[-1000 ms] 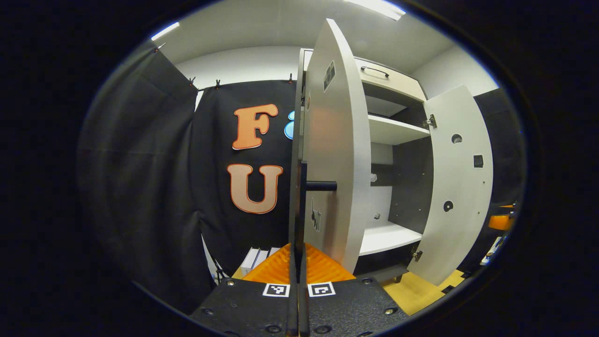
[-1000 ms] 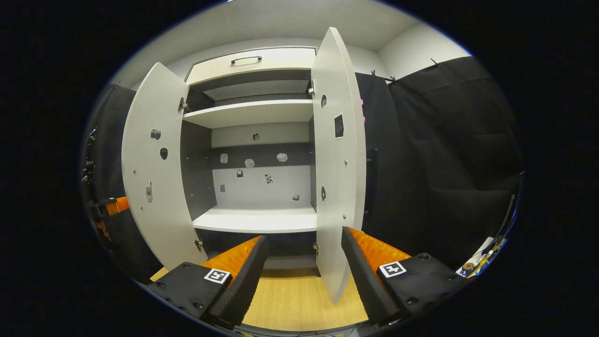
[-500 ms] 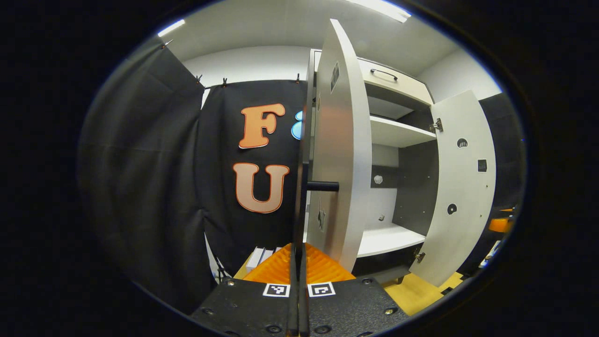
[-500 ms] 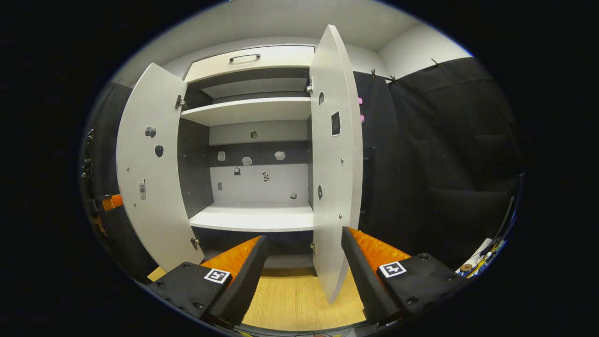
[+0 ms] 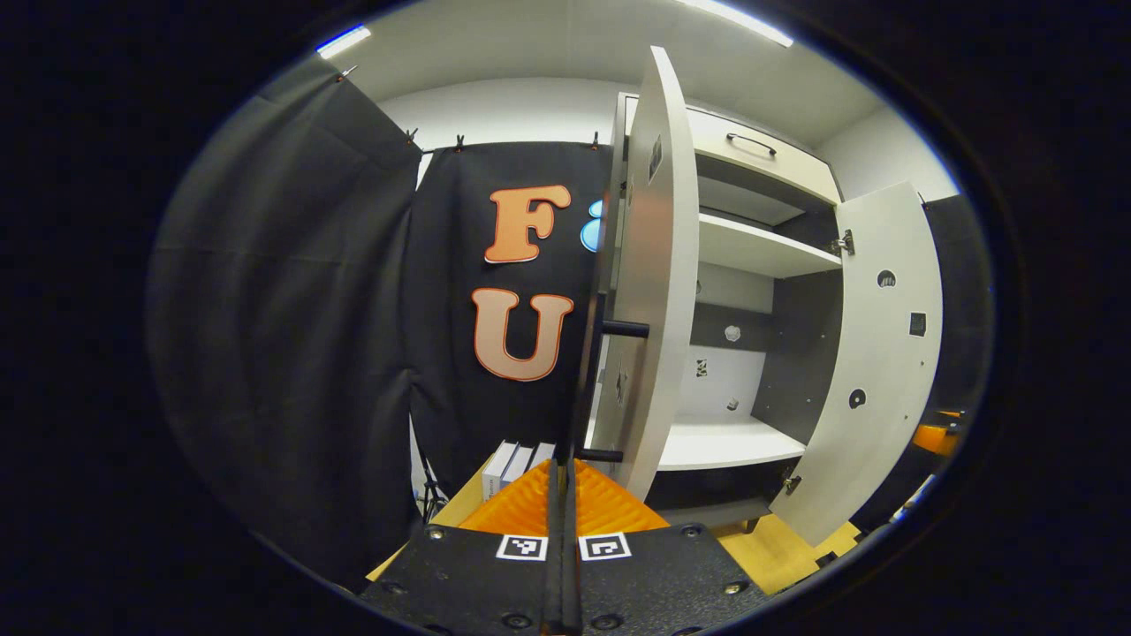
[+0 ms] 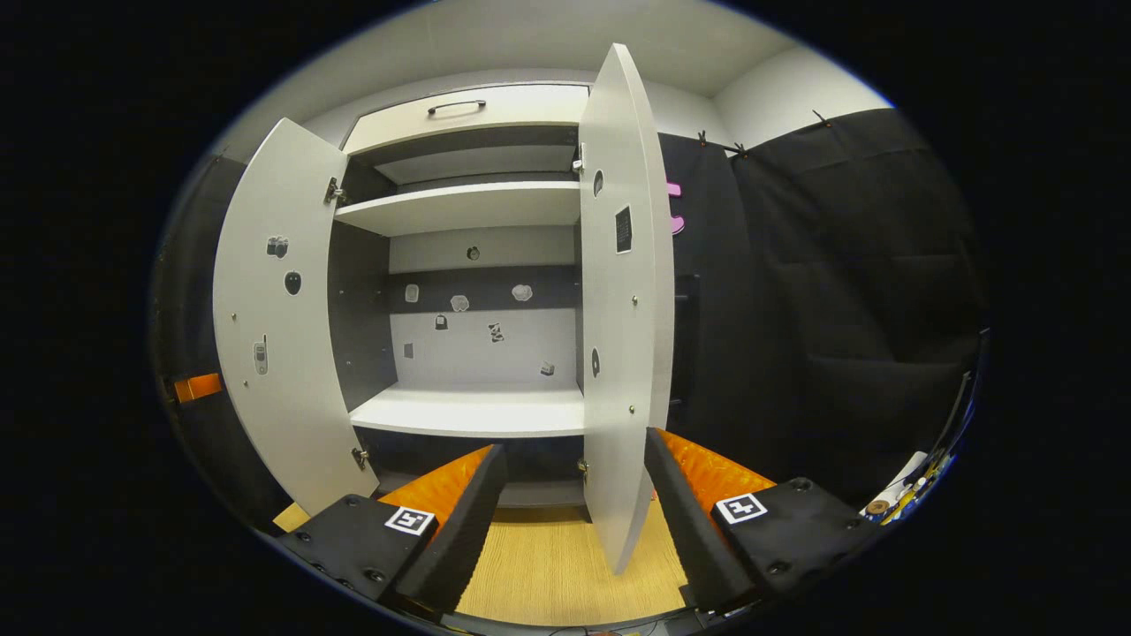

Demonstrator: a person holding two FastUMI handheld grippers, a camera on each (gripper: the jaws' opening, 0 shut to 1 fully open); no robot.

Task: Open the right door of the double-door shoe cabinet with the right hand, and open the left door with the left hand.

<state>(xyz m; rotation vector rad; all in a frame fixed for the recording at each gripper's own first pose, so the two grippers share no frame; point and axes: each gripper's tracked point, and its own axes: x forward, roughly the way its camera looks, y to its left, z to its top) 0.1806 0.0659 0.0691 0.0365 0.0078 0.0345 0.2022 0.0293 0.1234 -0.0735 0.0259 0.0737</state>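
The left gripper (image 5: 562, 495) sits with its fingers pressed together, gripping nothing, just short of the left door's (image 5: 649, 265) dark handle (image 5: 590, 380); the right gripper (image 6: 574, 481) gapes wide and empty beside the right door (image 6: 623, 300). Beyond, the shoe cabinet (image 6: 477, 212) stands with both doors swung out (shelves bare)

Bright overhead ceiling strip lights (image 5: 738, 19), sharp focus, strong fisheye edge-bending.
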